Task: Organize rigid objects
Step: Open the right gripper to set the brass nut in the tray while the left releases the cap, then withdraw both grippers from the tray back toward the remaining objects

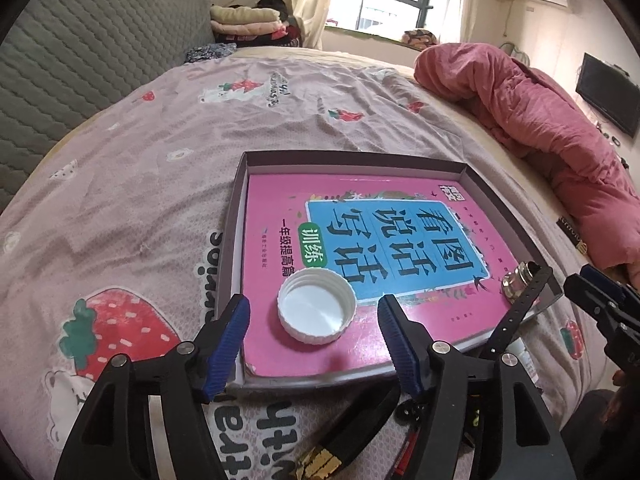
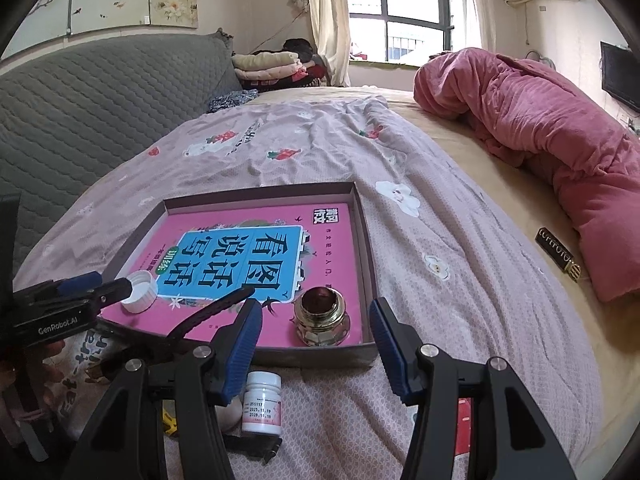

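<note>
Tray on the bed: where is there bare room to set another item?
Inside the tray, the book is bare between the white cap and the brass nut, and toward the far wall. The near edge is crowded: black strap, pill bottle.

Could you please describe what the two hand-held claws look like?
Both match. The left claw and right claw each have two black plastic arms with triangular cut-outs and round silver rivets. The fingertips carry ribbed blue pads. White lettering, "GenRobot.AI", shows on the left claw's black body in the right wrist view. No cables or sleeves are visible.
</note>
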### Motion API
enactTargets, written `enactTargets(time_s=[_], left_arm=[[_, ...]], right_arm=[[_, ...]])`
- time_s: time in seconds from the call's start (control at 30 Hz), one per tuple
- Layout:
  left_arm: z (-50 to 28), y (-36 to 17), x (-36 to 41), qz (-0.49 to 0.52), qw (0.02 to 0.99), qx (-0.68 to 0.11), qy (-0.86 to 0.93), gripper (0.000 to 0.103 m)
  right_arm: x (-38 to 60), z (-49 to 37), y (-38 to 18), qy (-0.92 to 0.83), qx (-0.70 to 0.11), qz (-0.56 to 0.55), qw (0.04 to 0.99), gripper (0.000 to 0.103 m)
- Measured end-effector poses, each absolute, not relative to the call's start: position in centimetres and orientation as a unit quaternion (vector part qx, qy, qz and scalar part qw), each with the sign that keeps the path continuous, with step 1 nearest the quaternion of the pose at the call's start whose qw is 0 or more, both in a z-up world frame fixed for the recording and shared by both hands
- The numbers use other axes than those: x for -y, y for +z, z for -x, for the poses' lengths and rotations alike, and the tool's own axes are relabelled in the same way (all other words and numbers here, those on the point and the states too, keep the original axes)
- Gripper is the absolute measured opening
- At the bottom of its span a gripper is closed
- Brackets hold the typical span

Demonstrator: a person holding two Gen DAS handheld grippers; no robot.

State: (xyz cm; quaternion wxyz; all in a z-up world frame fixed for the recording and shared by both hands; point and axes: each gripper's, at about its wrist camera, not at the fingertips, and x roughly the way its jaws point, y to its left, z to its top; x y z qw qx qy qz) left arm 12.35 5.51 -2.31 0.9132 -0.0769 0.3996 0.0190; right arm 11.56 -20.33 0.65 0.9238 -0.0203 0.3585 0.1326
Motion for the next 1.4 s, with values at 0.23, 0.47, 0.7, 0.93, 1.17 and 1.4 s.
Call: enactTargets(time_s=[0.23, 0.47, 0.7, 0.93, 1.17, 1.4], left_arm=[[-11.1, -1.5, -5.4, 0.071, 0.919, -0.387, 0.030, 0.068], [-8.5, -0.3, -6.4, 0.073, 0.925, -0.369, 0.055, 0.068], [-6.7, 0.7, -5.9, 0.068, 0.929, -0.359, 0.050, 0.069], [-4.5, 2.0, -4.8, 0.055, 0.936, -0.346, 0.041, 0.073], [-2.9, 2.2, -4.2, 0.048, 0.932, -0.357, 0.033, 0.073], [-1.7, 2.1, -3.2, 0.034, 0.929, -0.368, 0.024, 0.073]], right_arm=[[20.3, -10.8, 1.1, 0.136, -0.356, 0.022, 0.924, 0.056], [20.4, -9.9, 2.4, 0.137, -0.338, 0.026, 0.931, 0.056], [20.7, -8.9, 3.3, 0.142, -0.333, 0.022, 0.932, 0.056], [21.4, -7.9, 3.9, 0.145, -0.334, 0.018, 0.931, 0.056], [21.4, -6.6, 4.1, 0.152, -0.336, 0.017, 0.930, 0.056], [21.5, -6.0, 4.4, 0.157, -0.333, 0.013, 0.930, 0.056]])
